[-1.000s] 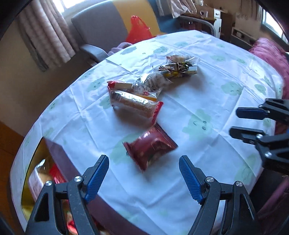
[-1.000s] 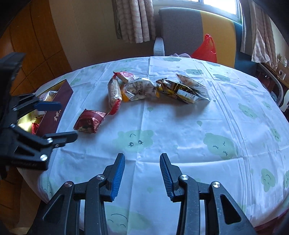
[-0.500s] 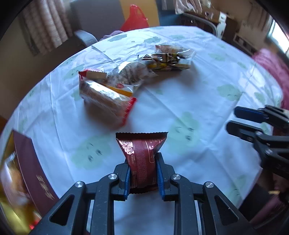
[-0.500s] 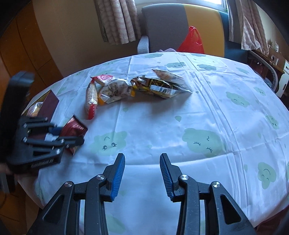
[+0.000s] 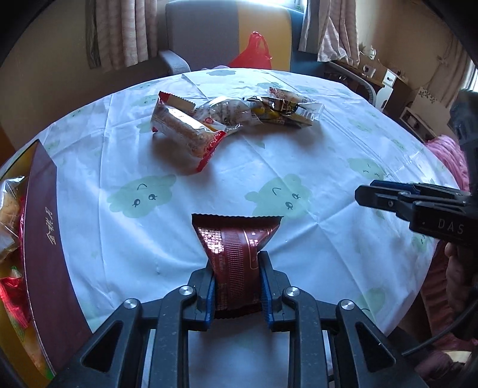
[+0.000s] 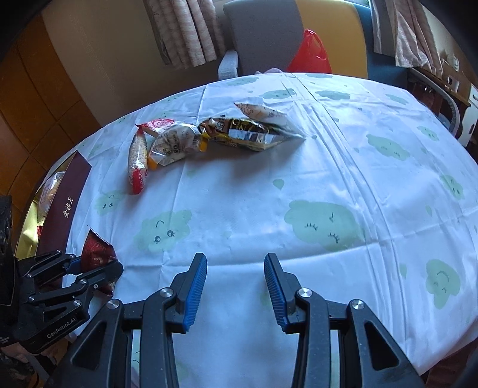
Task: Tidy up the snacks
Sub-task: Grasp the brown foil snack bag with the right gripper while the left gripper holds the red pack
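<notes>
Cloud-print cloth (image 5: 298, 155) covers my round table. My left gripper (image 5: 238, 286) pinches a red packet (image 5: 236, 253) above the near edge, beside the box (image 5: 44, 238). My right gripper (image 6: 236, 286) hovers part-open, empty. Other snacks (image 6: 209, 137) lie farther back.

A red plastic bag (image 5: 252, 53) sits on the armchair (image 5: 209, 27) beside curtains (image 5: 119, 29).

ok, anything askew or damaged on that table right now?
No damage or spills. The leftover snack packets lie in a loose overlapping heap at the far side of the table. The red packet in the left gripper is pinched narrow between its pads.
</notes>
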`<state>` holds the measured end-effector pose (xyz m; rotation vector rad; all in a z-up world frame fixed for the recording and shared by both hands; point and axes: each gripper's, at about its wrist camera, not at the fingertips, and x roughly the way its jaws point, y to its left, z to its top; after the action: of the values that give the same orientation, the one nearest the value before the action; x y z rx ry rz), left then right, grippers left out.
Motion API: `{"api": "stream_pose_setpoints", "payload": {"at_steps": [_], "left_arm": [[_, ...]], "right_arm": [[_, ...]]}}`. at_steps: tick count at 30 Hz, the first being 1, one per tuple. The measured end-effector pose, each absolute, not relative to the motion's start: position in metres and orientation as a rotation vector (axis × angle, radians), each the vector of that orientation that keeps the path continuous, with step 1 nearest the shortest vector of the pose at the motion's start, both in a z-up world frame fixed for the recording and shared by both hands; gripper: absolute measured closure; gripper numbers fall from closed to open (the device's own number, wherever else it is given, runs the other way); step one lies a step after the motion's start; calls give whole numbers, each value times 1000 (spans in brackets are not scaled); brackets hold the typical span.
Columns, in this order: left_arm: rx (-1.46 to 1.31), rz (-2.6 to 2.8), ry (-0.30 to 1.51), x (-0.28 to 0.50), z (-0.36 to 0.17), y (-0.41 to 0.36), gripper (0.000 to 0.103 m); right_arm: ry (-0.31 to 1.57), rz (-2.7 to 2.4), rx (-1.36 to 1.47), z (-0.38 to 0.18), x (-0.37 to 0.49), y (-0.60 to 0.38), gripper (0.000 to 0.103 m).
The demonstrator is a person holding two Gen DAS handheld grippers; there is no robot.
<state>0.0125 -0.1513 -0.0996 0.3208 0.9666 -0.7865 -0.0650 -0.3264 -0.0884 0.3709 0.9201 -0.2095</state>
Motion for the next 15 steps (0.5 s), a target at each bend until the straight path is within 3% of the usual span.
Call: {"api": "stream_pose_setpoints", "payload": {"at_steps": [15], "left_arm": [[246,-805,968,19,-104,-149,78]], "right_arm": [[880,-34,131,-42,21,-349,63]]}}
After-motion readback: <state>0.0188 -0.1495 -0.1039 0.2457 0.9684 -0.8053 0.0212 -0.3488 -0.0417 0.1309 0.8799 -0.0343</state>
